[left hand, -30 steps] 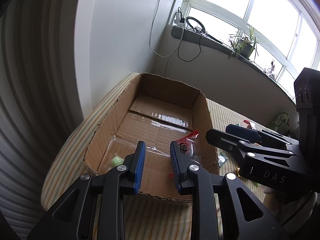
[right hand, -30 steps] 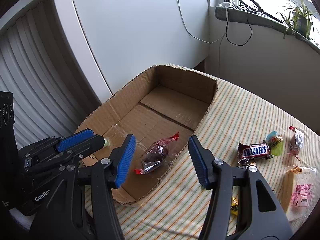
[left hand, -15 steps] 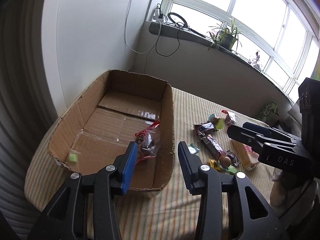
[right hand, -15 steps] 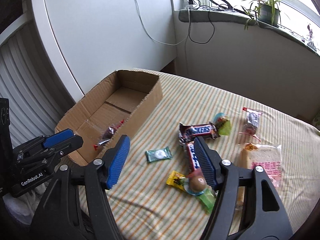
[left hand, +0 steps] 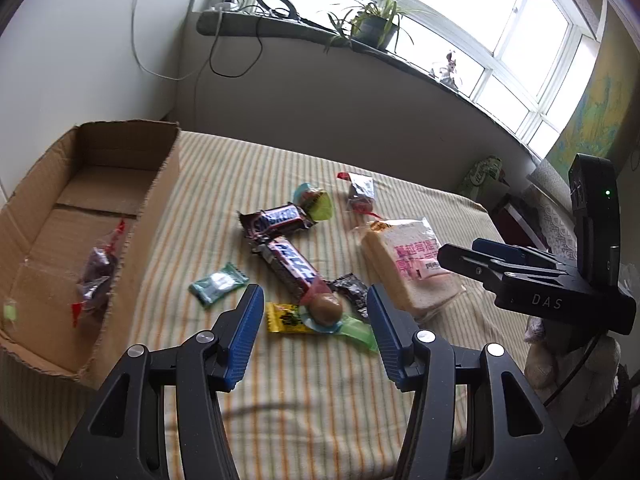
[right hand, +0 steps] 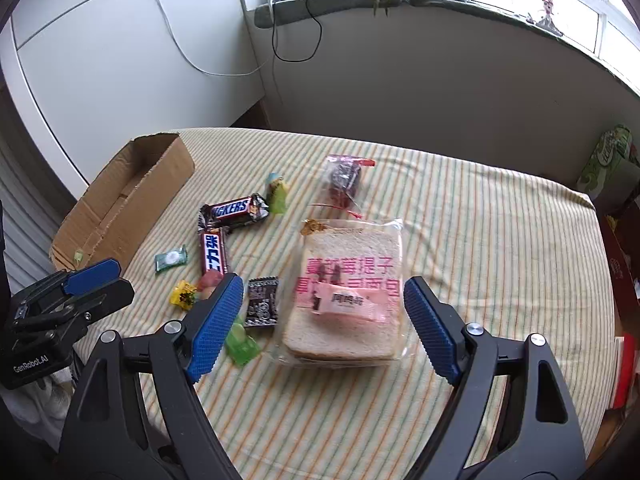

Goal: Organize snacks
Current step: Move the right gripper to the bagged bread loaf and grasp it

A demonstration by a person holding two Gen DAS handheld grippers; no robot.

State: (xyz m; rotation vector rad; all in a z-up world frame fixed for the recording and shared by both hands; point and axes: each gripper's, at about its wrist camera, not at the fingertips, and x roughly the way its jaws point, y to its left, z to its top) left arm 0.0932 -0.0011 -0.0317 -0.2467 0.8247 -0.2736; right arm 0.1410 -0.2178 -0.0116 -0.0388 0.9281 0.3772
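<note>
**Cardboard box on the left, snacks still all over the cloth**

Cardboard box (left hand: 86, 216) sits at the left edge of the striped cloth (left hand: 248, 168), with a red-tipped clear pouch (left hand: 98, 272) and a tiny green candy (left hand: 8, 312) inside. Right of it: mint (left hand: 218, 283), two Snickers bars (left hand: 276, 220), yellow sweet (left hand: 286, 319), then the wrapped bread (right hand: 348, 292) with a pink packet (right hand: 350, 305) lying on it. Left gripper (left hand: 316, 336) hovers over the yellow sweet, fingers apart, holding nothing. Right gripper (right hand: 324, 326) hangs above the bread, fingers spread wide, empty too.
</note>
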